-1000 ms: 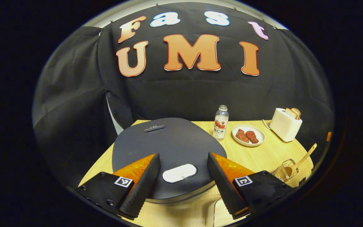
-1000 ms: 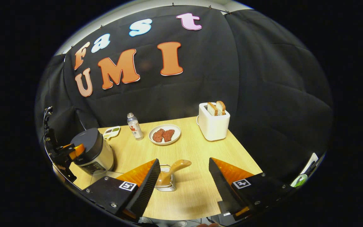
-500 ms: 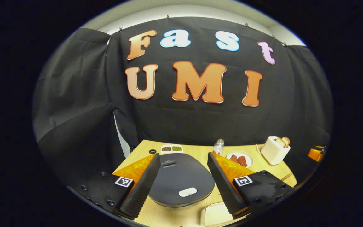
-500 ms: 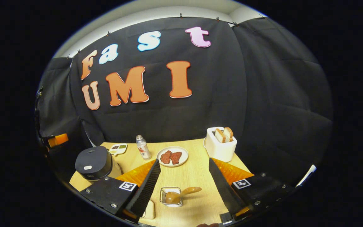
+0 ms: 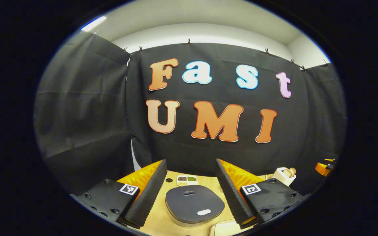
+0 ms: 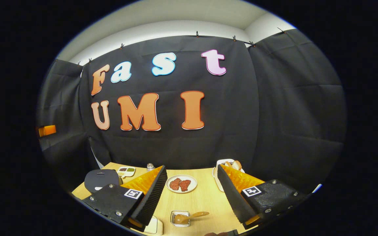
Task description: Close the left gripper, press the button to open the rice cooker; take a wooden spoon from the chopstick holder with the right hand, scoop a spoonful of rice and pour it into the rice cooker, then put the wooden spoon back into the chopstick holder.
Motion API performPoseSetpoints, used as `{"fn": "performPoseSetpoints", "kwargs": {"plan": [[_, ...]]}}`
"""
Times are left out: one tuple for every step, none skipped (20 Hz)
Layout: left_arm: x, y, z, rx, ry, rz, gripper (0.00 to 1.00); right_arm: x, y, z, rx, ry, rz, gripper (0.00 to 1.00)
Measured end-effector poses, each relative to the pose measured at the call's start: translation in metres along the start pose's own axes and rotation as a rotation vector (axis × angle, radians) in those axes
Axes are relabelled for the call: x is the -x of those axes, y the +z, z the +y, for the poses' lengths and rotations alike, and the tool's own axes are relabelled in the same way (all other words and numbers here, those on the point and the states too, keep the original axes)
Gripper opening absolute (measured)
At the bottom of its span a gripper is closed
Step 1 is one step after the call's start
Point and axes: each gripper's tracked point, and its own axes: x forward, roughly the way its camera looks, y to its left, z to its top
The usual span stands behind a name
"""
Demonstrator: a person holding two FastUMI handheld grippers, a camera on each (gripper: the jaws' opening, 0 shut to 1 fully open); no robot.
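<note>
The left gripper (image 5: pixel 190 193) has its two fingers wide apart and holds nothing. It hangs high over the table (image 5: pixel 157 219). Between the fingers, toward 6 o'clock in the left gripper view, stands the rice cooker (image 5: pixel 194 205) with its dark lid shut; the pale button (image 5: pixel 204 212) sits on the near edge of the lid. Beyond the cooker, at 12 o'clock from it, lies a small divided dish (image 5: pixel 186 179) with brown and green contents. At 3 o'clock from the cooker, past the right finger, is a white toaster (image 5: pixel 283 174) with bread in it.

The right gripper (image 6: pixel 192 193) also has its fingers spread apart and empty, well above the table (image 6: pixel 205 200). Low between them, at 6 o'clock, is the chopstick holder (image 6: pixel 179 218), and the wooden spoon (image 6: pixel 189 217) rests in it with the handle pointing to 3 o'clock. Farther away, at 12 o'clock from the holder, a white plate (image 6: pixel 181 184) carries two reddish pieces. In the right gripper view the rice cooker (image 6: pixel 101 179) is at 9 o'clock, near the table's left edge.
</note>
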Motion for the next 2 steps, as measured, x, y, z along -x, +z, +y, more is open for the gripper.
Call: {"fn": "performPoseSetpoints", "kwargs": {"plan": [[0.0014,0.0013,0.0040,0.012,0.004,-0.004,0.96,0.0012,0.0027,0.0009,0.003,0.001,-0.007,0.95],[0.0023,0.0009,0.0081,0.018,0.008,-0.003,0.96,0.0026,0.0032,0.0000,0.002,0.000,-0.011,0.95]]}}
